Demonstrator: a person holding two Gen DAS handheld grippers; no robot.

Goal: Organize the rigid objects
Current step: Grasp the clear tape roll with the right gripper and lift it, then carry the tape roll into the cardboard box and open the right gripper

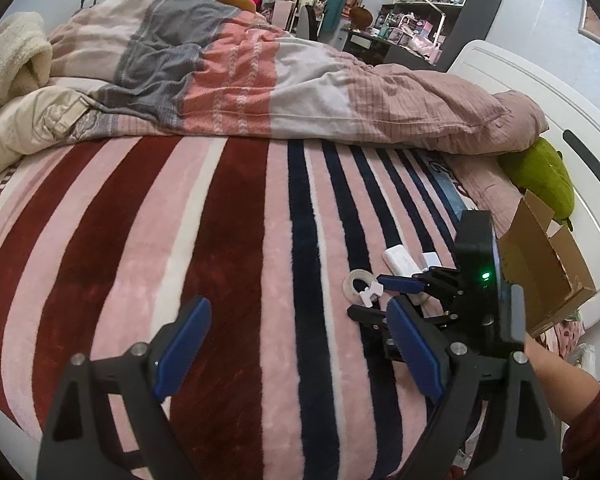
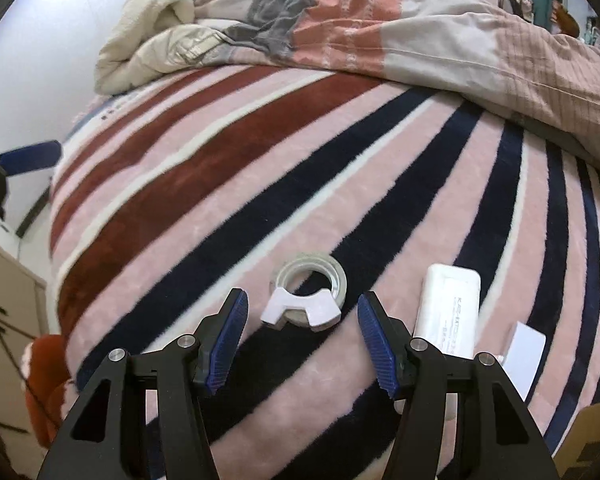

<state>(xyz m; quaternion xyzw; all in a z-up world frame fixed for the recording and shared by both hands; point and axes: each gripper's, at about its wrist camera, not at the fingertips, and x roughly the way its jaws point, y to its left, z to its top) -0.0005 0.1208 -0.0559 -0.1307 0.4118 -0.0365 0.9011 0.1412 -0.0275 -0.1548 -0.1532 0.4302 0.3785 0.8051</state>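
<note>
The bed's striped blanket point(image 2: 228, 208) is soft plush, so anything pressed may sink or skid. The cardboard box point(image 1: 548, 264) sits at the bed's edge. The tape roll point(image 2: 309, 286) with its white clip lies just ahead of the right tongs point(image 2: 302, 344), spread and empty; a closing pinch could perhaps catch only the clip. The left tongs point(image 1: 296, 344) hang agape, empty.

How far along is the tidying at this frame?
Early, apparently. Nothing shows as put away: the tape roll, white case and small white card lie on the striped blanket. The right hand-held gripper is open just short of the tape roll; the left hand-held gripper is open, empty. The cardboard box waits nearby.
</note>
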